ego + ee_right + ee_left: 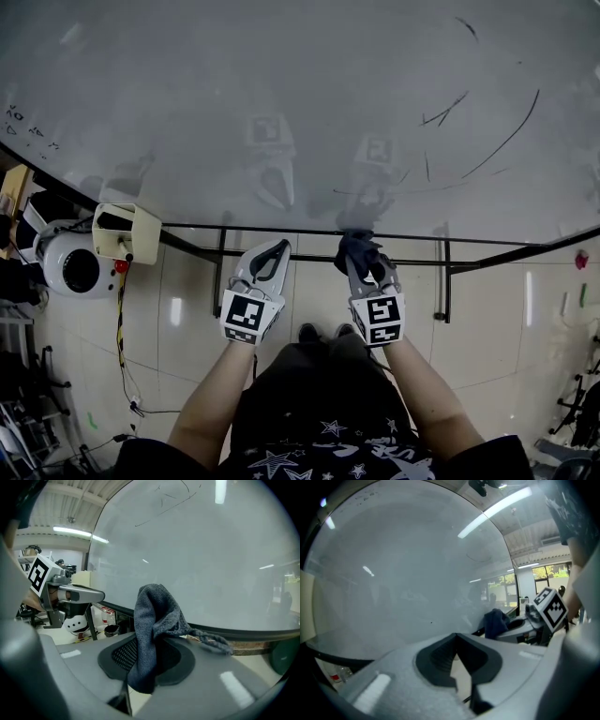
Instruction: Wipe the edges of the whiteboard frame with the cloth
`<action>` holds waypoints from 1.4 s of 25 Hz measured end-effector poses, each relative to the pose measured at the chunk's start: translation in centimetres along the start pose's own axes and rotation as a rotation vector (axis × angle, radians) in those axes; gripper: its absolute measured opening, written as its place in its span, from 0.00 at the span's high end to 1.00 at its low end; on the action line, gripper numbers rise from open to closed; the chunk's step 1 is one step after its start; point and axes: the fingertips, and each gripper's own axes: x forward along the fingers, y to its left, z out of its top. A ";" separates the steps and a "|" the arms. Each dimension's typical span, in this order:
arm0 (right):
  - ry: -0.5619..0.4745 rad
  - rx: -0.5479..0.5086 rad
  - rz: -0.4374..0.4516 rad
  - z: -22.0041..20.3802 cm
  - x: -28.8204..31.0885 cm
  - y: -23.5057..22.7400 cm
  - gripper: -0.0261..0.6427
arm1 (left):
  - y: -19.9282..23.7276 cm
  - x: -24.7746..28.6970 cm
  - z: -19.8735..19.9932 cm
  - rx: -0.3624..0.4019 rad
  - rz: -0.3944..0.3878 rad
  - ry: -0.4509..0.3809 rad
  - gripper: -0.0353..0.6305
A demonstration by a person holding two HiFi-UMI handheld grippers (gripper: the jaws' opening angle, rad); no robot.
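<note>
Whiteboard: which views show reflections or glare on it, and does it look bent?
Head view: the whiteboard shows faint ghost reflections, no hard glare. Left gripper view: small light streaks on it, its edge curved by the wide lens. Right gripper view: one bright patch at top; the cloth is sharp.

Dark blue-grey cloth point(361, 251) — black frame point(197, 227), pale grey whiteboard point(281, 94), thin black scribbles point(442, 113), cream-tiled floor point(506, 319)
</note>
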 end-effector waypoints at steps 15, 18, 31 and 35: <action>-0.003 -0.011 0.033 -0.3 -1.5 -4.1 0.84 | -0.4 0.4 2.7 -0.003 0.094 0.007 0.94; 0.001 -0.032 0.054 -0.2 -0.7 -3.2 0.84 | 0.5 0.2 2.6 0.017 0.114 0.010 0.94; 0.019 -0.038 0.013 1.0 3.6 4.4 0.84 | 7.1 -4.5 -0.5 0.015 0.037 0.038 0.94; 0.022 -0.039 -0.008 1.6 5.2 6.8 0.84 | 9.6 -6.1 -1.1 -0.007 0.041 0.023 0.94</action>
